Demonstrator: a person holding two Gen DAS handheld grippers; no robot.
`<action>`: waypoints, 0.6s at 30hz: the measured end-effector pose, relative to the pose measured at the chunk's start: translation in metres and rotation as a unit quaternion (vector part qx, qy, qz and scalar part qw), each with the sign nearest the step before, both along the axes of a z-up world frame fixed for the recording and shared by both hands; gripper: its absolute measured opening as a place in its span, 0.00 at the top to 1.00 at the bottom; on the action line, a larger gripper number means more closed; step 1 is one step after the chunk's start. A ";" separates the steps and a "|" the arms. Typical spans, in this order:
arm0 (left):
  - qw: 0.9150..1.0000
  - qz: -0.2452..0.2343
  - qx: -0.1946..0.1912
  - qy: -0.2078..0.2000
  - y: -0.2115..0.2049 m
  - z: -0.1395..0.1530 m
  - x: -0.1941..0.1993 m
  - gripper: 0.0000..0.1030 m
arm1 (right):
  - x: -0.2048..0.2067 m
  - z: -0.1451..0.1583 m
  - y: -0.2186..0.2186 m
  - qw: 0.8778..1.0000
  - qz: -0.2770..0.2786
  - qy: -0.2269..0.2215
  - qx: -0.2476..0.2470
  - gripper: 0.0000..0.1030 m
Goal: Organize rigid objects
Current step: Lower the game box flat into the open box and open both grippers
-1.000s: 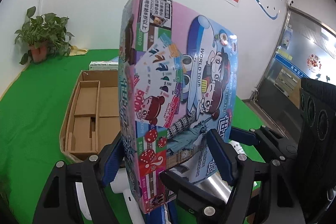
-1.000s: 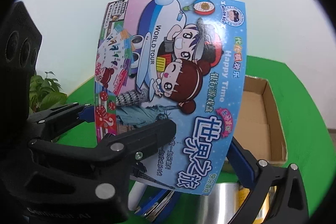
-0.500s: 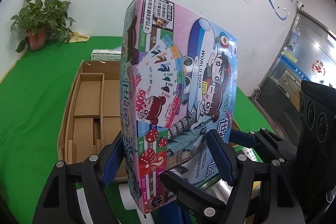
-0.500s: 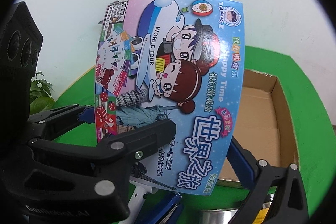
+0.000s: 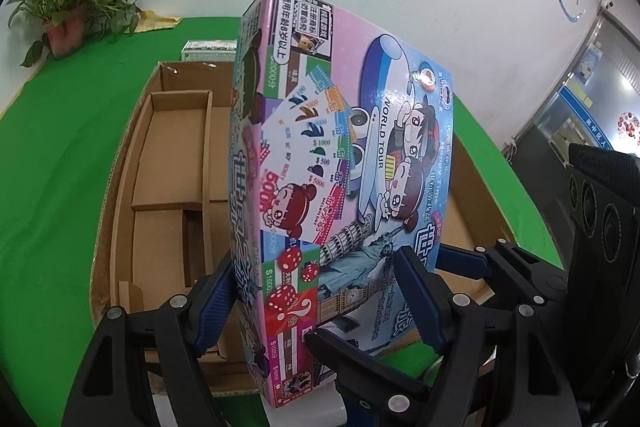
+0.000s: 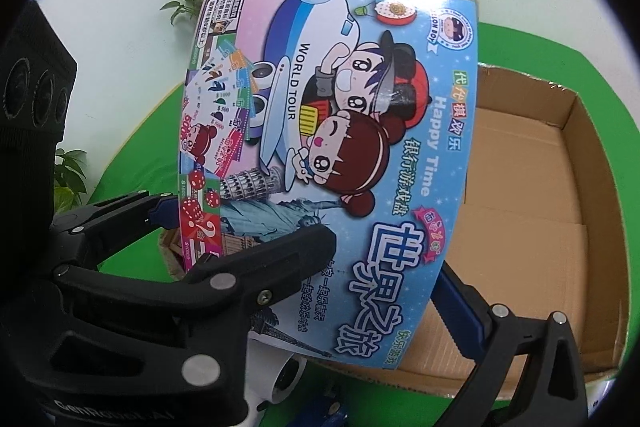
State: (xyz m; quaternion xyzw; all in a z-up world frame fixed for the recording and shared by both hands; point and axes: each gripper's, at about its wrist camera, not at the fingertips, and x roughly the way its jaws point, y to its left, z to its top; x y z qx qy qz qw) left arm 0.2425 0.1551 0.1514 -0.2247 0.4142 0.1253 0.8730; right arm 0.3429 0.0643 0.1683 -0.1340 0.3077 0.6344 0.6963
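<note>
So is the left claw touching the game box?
Touching. The left wrist view shows the left claw with both blue pads pressed on the game box, one on each side.

Both views are bright and evenly lit from overhead, colours vivid, shadows soft. White glare streaks the glossy game box (image 5: pixel 344 163) near the plane's nose in the left view, and near the cartoon faces on the box (image 6: pixel 332 131) in the right view. Fisheye bending curves the box's edges; black vignette rings each frame. The box is sharp; corners beyond it soften
</note>
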 end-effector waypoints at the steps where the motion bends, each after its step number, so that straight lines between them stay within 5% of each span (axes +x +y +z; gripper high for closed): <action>1: 1.000 0.000 -0.002 0.004 0.000 -0.004 0.003 0.29 | 0.001 -0.002 0.002 1.000 0.002 0.002 -0.003 0.02; 7: 0.999 0.007 -0.009 0.037 0.000 -0.033 0.022 0.30 | 0.011 -0.018 0.018 0.999 0.013 0.032 -0.032 0.03; 18: 0.997 0.043 -0.024 0.061 0.007 -0.037 0.041 0.51 | 0.011 -0.030 0.027 0.994 0.029 0.069 -0.075 0.05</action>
